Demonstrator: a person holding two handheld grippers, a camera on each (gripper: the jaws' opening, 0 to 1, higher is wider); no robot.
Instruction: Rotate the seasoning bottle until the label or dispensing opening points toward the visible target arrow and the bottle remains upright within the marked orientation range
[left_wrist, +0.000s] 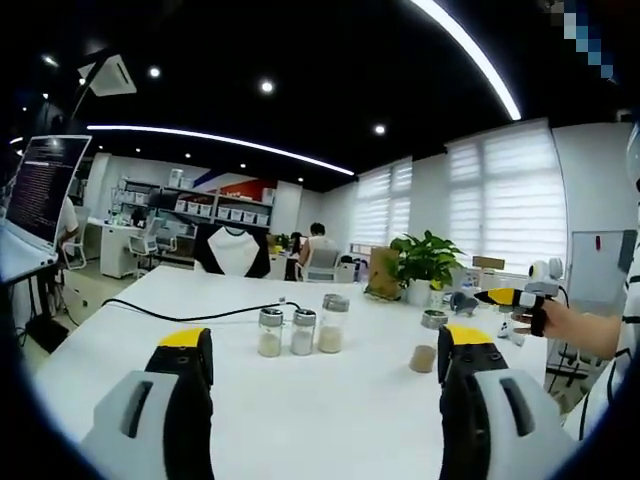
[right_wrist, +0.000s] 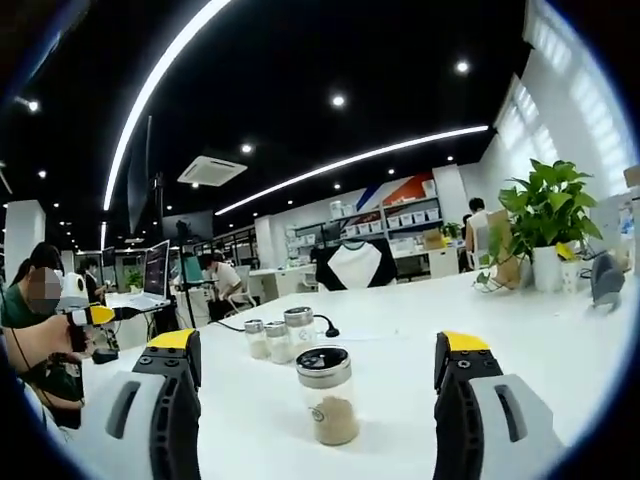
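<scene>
A seasoning bottle (right_wrist: 327, 397) with a silver lid and brown powder stands upright on the white table (right_wrist: 560, 330), just ahead of my right gripper (right_wrist: 318, 348). That gripper's jaws are wide apart and touch nothing. In the left gripper view the same bottle (left_wrist: 427, 347) stands partly behind the right jaw of my left gripper (left_wrist: 325, 342), which is open and empty. The right gripper (left_wrist: 503, 297) enters there from the right, held by a hand. The left gripper (right_wrist: 98, 315) enters the right gripper view from the left.
Three more lidded bottles (left_wrist: 302, 330) (right_wrist: 278, 337) with pale powder stand together mid-table. A black cable (left_wrist: 190, 315) runs behind them. A potted plant (left_wrist: 425, 262) and small items sit at the far end. A laptop (left_wrist: 40, 195) is at the left. People sit beyond.
</scene>
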